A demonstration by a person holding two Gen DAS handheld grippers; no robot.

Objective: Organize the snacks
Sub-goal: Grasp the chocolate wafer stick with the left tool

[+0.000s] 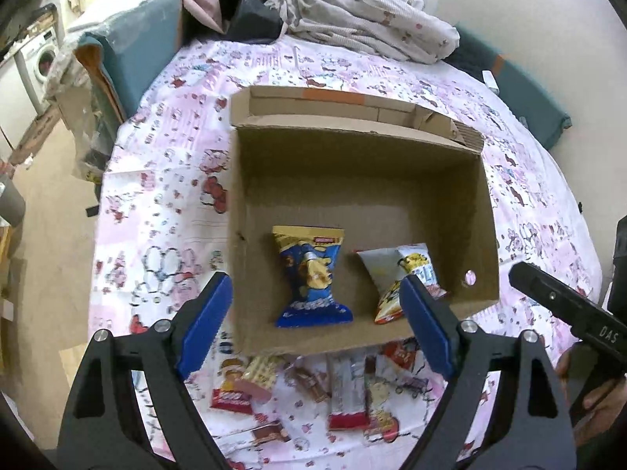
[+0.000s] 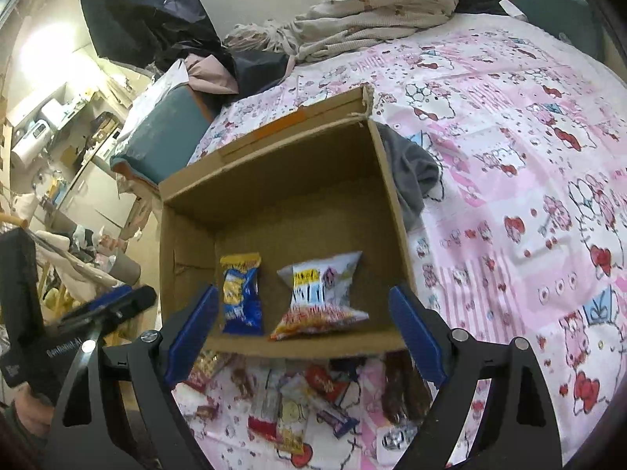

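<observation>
A bed (image 1: 164, 196) covered by a pink cartoon-print sheet is carrying everything shown. A cardboard box (image 1: 356, 180), open at the top, is lying at the middle of the sheet. Loose snack packets (image 1: 298, 387) are lying on the sheet just in front of the box's near wall. A crumpled pale blanket (image 1: 364, 19) is lying well behind the box, and a grey cloth (image 2: 411, 172) is touching the box's right wall.

An open cardboard box (image 1: 352, 172) on the bed holds a blue-yellow snack bag (image 1: 311, 278) lying flat at left and a white-red one (image 1: 395, 278) right, while loose, somewhat blurred snack packets (image 1: 345, 391) lie scattered near its front wall.
</observation>
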